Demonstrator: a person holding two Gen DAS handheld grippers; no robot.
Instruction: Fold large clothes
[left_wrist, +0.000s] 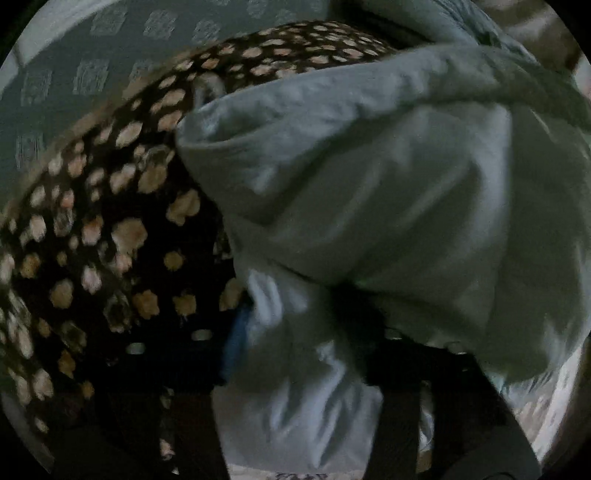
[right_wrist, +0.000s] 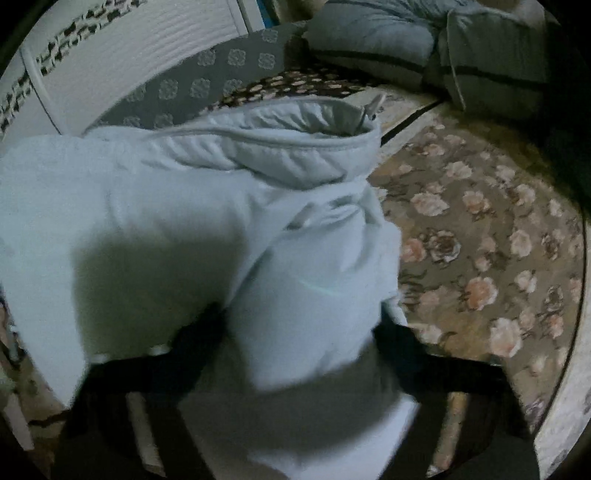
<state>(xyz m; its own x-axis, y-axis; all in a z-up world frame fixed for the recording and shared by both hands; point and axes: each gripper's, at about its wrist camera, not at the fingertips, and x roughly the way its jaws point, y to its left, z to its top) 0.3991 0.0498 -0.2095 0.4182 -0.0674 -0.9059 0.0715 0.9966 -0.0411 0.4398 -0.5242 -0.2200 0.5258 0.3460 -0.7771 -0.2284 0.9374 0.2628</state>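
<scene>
A large pale blue-grey jacket (left_wrist: 369, 192) with a zip collar (right_wrist: 280, 147) is bunched up and fills both views. My left gripper (left_wrist: 295, 332) is shut on a bunch of the jacket's fabric, which bulges out between its dark fingers (left_wrist: 399, 369). My right gripper (right_wrist: 299, 325) is shut on another bunch of the jacket (right_wrist: 295, 280), with a black finger (right_wrist: 195, 332) on each side of the cloth. The jacket's lower part is hidden behind the folds.
A dark brown cloth with pale flowers (left_wrist: 92, 240) lies under and left of the jacket. A floral carpet (right_wrist: 480, 258) spreads to the right. Grey patterned upholstery (right_wrist: 207, 85) and grey cushions (right_wrist: 480, 55) stand at the back, a white panel (right_wrist: 129, 48) at far left.
</scene>
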